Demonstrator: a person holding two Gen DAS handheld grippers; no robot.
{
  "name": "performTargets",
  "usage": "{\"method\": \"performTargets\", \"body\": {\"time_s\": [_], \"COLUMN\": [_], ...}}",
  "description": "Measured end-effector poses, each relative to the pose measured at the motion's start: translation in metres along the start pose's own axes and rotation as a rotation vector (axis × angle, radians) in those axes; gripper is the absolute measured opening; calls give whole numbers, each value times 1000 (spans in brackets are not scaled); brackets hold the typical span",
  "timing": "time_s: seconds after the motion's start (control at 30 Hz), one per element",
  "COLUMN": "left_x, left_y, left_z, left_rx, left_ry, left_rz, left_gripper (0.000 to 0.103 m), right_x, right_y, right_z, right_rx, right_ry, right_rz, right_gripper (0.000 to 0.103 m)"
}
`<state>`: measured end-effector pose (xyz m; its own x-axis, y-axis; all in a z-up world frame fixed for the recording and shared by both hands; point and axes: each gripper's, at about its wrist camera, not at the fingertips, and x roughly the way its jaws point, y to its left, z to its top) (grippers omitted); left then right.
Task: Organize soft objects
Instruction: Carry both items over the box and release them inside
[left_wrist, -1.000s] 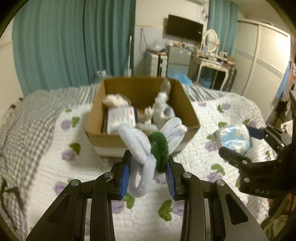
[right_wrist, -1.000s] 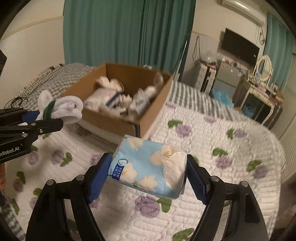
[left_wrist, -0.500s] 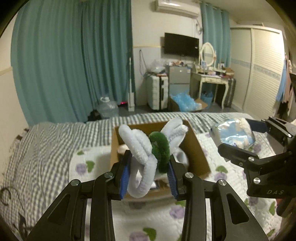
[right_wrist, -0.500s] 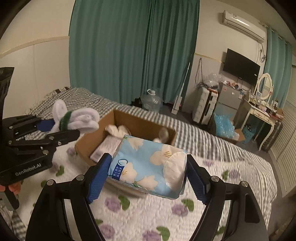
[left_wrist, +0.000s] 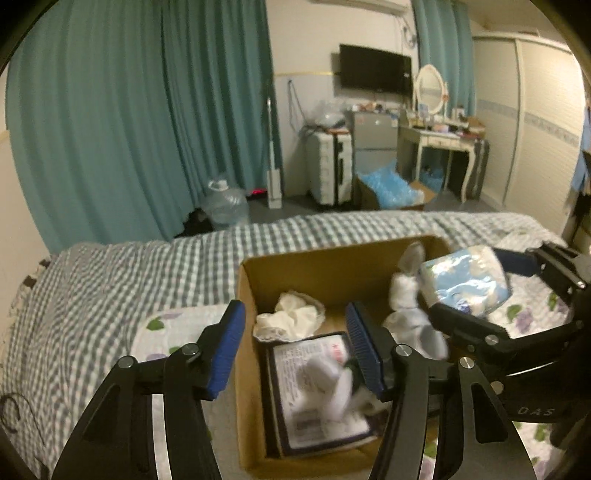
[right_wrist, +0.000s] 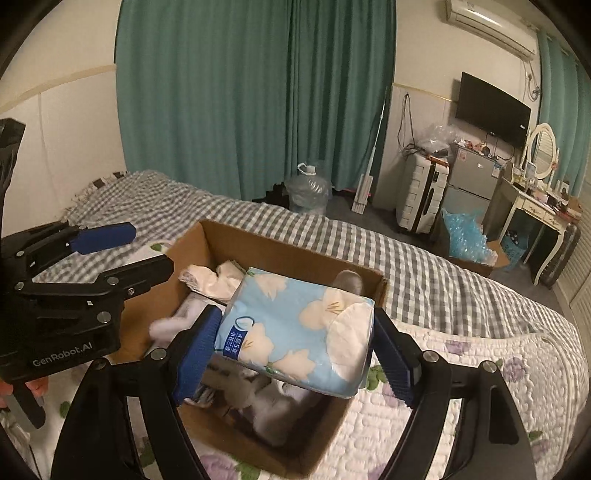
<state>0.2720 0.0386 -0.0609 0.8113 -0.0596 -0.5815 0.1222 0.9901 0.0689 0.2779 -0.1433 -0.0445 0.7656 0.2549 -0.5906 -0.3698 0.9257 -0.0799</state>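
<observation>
Hovered over the cardboard box (left_wrist: 317, 264) on the bed (left_wrist: 110, 280) with both tools. Left gripper (left_wrist: 295, 349) spread wide and empty, right above the box's near left corner. Blurry white fuzzy toy (left_wrist: 328, 380) down inside the box, on top of a flat printed packet (left_wrist: 314, 398). Right gripper (right_wrist: 295, 350) clamped on the blue floral tissue pack (right_wrist: 299, 332), held above the box's right half. Also in the box: crumpled white cloth (left_wrist: 291, 317) toward the back, white plush (left_wrist: 410, 306) at the right wall.
</observation>
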Motion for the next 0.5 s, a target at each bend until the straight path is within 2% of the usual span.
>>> {"method": "performTargets", "body": {"time_s": [0.07, 0.1, 0.13, 0.17, 0.2, 0.33, 0.5], "left_x": [12, 17, 19, 22, 22, 22, 4], "left_y": [2, 3, 3, 6, 9, 12, 12], "left_z": [-2, -4, -5, -7, -9, -9, 1], "left_rx": [-5, -8, -18, -36, -56, -85, -85], "left_ry": [17, 24, 28, 25, 16, 6, -28], "left_rz": [9, 12, 34, 47, 42, 32, 74], "left_gripper": [58, 59, 70, 85, 89, 91, 91], "right_x": [13, 20, 23, 25, 25, 22, 5], "right_y": [-2, -4, -8, -9, -9, -13, -18], "right_z": [-1, -2, -3, -4, -6, -6, 2], "right_rx": [-2, 3, 7, 6, 0, 19, 60], "right_ry": [8, 17, 17, 7, -6, -33, -65], "right_rz": [-10, -12, -27, -53, -67, -67, -76], "right_gripper": [87, 95, 101, 103, 103, 103, 103]}}
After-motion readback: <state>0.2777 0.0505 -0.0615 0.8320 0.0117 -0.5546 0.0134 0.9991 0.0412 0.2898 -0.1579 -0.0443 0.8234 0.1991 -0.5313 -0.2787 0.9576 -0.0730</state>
